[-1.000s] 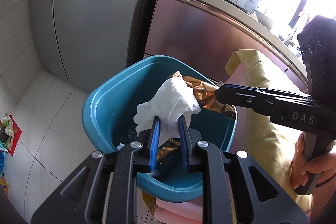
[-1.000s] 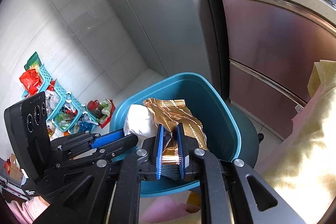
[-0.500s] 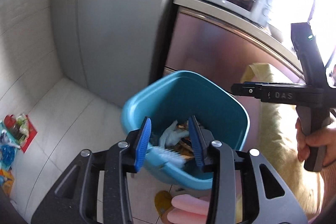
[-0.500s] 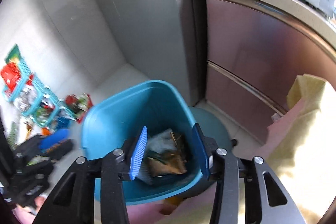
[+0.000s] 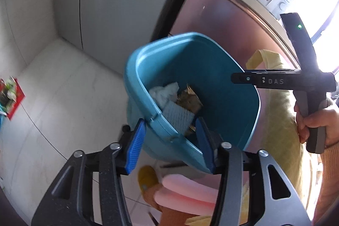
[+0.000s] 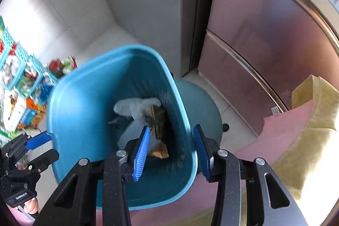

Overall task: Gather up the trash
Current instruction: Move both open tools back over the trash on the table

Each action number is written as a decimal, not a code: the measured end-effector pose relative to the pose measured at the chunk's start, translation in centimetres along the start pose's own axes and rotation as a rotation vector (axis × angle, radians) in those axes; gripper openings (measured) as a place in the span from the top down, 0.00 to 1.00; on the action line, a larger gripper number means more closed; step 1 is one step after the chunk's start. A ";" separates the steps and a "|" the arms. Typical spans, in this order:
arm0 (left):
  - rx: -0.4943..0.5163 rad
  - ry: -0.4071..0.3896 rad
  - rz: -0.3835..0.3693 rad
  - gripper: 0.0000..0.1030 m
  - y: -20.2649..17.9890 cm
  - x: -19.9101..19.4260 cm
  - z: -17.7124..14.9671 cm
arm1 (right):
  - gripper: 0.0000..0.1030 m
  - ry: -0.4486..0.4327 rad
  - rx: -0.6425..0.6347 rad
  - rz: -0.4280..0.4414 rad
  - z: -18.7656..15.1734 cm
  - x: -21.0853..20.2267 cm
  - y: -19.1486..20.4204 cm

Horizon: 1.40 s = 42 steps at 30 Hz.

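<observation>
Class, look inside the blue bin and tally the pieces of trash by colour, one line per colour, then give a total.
White, crumpled tissue: 1
Golden brown, foil wrapper: 1
Total in the blue bin: 2

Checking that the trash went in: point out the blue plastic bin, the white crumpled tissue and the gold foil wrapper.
blue plastic bin point(image 6: 70, 120): right wrist view, inner left wall.
white crumpled tissue point(image 6: 135, 108): right wrist view, middle of the wad.
gold foil wrapper point(image 5: 189, 100): left wrist view, its crinkled face.
</observation>
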<state>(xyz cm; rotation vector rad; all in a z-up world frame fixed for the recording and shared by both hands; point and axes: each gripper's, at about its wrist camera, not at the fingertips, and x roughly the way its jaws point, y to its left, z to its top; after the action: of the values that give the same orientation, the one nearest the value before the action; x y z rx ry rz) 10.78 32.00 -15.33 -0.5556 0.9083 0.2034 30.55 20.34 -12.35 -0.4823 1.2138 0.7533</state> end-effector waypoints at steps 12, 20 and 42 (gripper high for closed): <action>-0.031 0.094 -0.058 0.61 -0.5 1.5 -1.0 | 0.89 0.062 -0.023 -0.047 -1.3 0.2 -1.1; -0.061 0.129 -0.079 0.61 -0.4 1.5 -1.8 | 0.89 0.082 -0.041 -0.052 -1.7 -0.2 -1.0; 0.017 -0.020 0.109 0.52 -1.5 -2.1 -2.4 | 0.76 -0.206 0.065 0.021 -4.4 -5.9 -1.6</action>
<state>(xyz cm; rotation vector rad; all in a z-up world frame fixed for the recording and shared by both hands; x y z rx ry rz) 8.44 29.57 -14.29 -0.4877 0.9204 0.2990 27.92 14.73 -8.08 -0.3302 1.0489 0.7603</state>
